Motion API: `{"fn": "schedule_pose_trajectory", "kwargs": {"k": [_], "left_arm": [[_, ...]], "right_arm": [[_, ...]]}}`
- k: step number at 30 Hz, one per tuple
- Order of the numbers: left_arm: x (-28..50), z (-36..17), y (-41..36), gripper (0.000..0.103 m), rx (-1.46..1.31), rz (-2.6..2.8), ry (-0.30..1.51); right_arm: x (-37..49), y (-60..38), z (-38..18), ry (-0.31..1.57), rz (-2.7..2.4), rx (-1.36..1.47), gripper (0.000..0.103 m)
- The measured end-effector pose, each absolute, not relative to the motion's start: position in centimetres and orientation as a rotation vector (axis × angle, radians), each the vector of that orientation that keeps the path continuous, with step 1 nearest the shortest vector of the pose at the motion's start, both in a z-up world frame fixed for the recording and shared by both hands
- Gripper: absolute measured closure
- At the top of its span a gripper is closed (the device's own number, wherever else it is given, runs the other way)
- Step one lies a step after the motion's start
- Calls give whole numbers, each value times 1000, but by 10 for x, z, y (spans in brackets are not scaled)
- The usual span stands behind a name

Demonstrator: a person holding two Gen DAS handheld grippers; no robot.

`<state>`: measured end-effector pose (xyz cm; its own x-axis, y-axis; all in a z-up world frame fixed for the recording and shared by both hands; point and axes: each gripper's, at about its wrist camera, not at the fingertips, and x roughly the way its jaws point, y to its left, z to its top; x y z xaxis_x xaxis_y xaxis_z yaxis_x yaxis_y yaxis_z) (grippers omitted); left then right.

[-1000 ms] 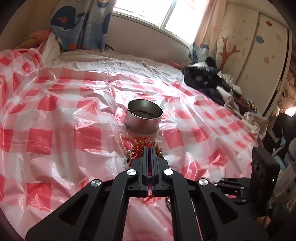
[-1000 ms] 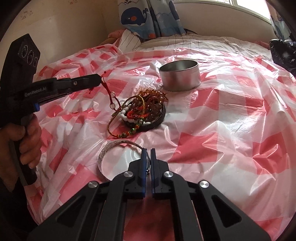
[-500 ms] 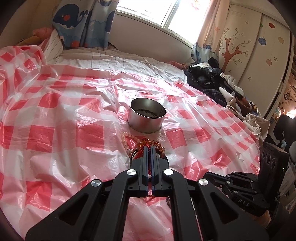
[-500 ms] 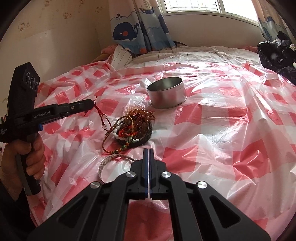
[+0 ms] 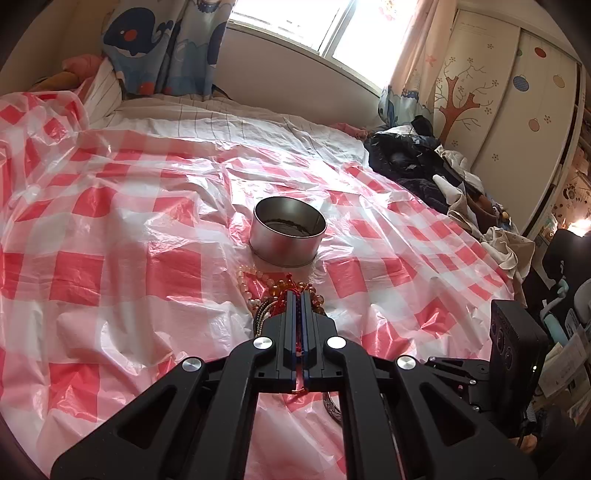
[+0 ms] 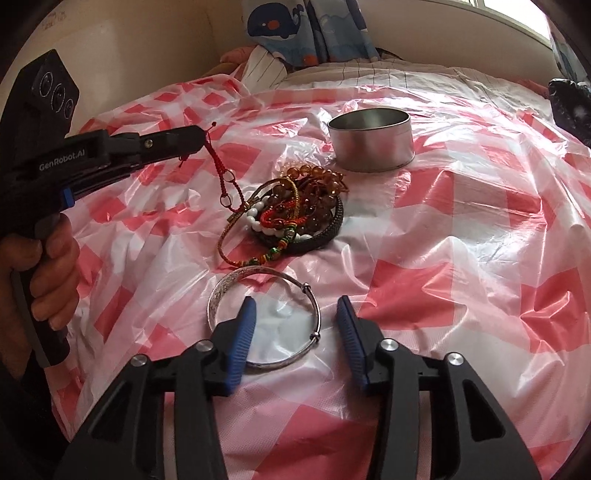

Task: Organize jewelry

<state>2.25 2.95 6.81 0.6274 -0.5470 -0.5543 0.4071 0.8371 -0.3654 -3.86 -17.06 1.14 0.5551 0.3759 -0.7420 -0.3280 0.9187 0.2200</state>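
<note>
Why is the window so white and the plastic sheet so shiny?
Left wrist view: daylight overexposes the window and glares off the checked plastic sheet. Right wrist view: softer light, white glints on the sheet's wrinkles, and fisheye bending with dark corners.

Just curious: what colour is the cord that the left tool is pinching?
Red cord, clearest in the right wrist view.

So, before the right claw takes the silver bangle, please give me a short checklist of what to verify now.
1. Right claw opening, pads not pressing anything: ok.
2. Silver bangle lies flat, apart from the bracelet pile: ok.
3. Bangle's right edge between the fingers: ok; the left finger covers its left part.
4. Left claw shut on the red cord bracelet: ok.
5. Metal tin upright, open, unobstructed: ok.
6. Red cord free of the pile: cannot tell.
</note>
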Motion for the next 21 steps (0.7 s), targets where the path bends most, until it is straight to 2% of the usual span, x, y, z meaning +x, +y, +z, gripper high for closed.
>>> {"fn": "schedule_pose_trajectory", "kwargs": {"k": [1, 3, 13, 14, 21], "left_arm": [[22, 68, 29, 101, -214, -553, 704], [22, 69, 28, 101, -214, -561, 702], [20, 76, 12, 101, -177, -592, 688], [20, 76, 11, 101, -166, -588, 689], [21, 77, -1, 101, -118, -571, 704]], "right_arm": [[-39, -173, 12, 887, 408, 65, 90], [-40, -180, 16, 874, 412, 95, 97], [-39, -203, 64, 686, 318, 119, 98], [-37, -206, 65, 682, 320, 135, 103], [-28, -217, 60, 727, 344, 181, 103]]}}
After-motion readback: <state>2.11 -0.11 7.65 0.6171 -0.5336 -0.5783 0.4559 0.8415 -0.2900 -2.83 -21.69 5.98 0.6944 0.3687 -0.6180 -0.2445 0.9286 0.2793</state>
